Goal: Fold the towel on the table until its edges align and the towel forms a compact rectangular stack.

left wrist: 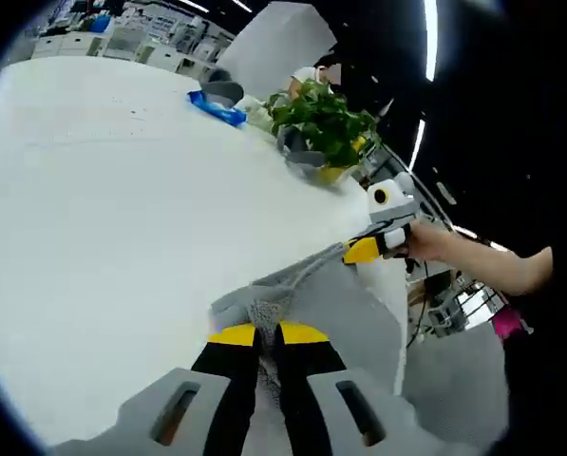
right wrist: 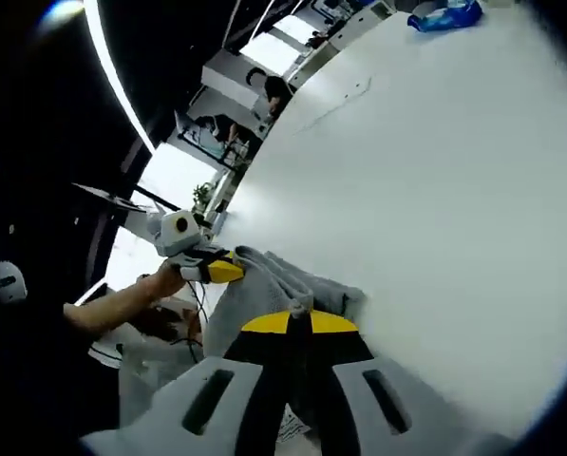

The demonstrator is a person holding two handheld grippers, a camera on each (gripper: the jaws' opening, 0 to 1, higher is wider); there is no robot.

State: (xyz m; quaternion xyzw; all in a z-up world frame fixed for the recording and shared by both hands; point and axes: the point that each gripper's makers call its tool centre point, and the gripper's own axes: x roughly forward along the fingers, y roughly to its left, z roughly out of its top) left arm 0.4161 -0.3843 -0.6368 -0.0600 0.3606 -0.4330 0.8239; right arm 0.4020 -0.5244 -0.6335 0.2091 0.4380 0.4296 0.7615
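Seemingly limp and light, a soft grey cloth towel (left wrist: 307, 285) sags between both pinched corners at the white table (left wrist: 122, 209) edge; left gripper (left wrist: 267, 334) and right gripper (right wrist: 298, 321) each clamp one.

A wide white tabletop (left wrist: 122, 209) is carrying a grey towel (left wrist: 340, 294), which is lying bunched at its near edge, toward 5 o'clock in the left gripper view. Toward 1 o'clock a leafy potted plant (left wrist: 323, 122) is standing, a blue packet (left wrist: 217, 109) is lying just beside it, and a grey bowl (left wrist: 302, 157) is sitting at the plant's foot.
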